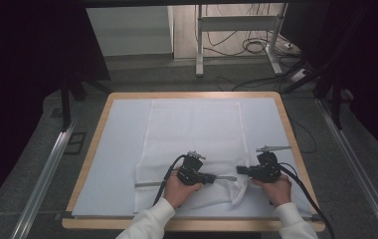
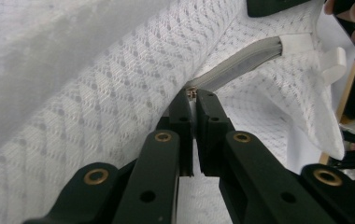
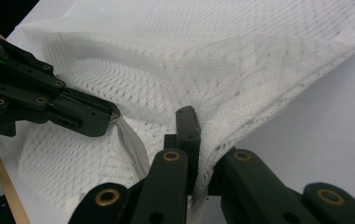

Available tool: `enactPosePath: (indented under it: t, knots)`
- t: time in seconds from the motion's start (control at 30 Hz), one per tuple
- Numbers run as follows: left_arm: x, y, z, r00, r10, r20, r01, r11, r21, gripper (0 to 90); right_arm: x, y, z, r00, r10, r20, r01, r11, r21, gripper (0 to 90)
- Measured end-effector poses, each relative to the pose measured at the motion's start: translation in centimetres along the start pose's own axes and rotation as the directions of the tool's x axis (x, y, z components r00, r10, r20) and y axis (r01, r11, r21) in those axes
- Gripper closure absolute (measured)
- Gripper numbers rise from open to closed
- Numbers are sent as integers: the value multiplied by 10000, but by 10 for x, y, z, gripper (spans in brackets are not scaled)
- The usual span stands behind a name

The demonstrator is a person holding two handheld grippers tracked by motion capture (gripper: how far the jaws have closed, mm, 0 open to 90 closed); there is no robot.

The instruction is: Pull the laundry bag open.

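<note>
White mesh bag [image 1: 192,144], zipper pull [image 2: 192,93] pinched, right gripper [image 3: 195,122] clamping fabric

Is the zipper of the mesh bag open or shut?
Partly open: the zipper looks shut left of the left gripper, but the mesh bag gapes toward the right gripper.

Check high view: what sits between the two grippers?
A grey zipper runs along the white mesh bag from the left gripper toward the right gripper; nothing else lies in that stretch, seen in the high view.

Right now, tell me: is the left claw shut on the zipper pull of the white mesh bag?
Yes: the left claw has its black jaws pinched together on the small metal zipper pull of the white mesh bag.
</note>
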State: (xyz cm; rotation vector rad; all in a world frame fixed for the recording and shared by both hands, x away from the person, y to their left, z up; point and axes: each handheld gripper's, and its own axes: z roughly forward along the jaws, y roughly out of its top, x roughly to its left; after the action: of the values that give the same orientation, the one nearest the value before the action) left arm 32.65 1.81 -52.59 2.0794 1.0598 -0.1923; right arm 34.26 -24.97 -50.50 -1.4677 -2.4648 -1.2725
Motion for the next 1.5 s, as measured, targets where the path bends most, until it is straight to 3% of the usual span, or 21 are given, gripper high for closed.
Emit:
enactPosePath:
  t: [1.5]
  knots:
    - [30,-18,-32,9994,-356,50,357,9992,-168,867,-2,-5,0,10000,-47,31,48,10000,-30,882]
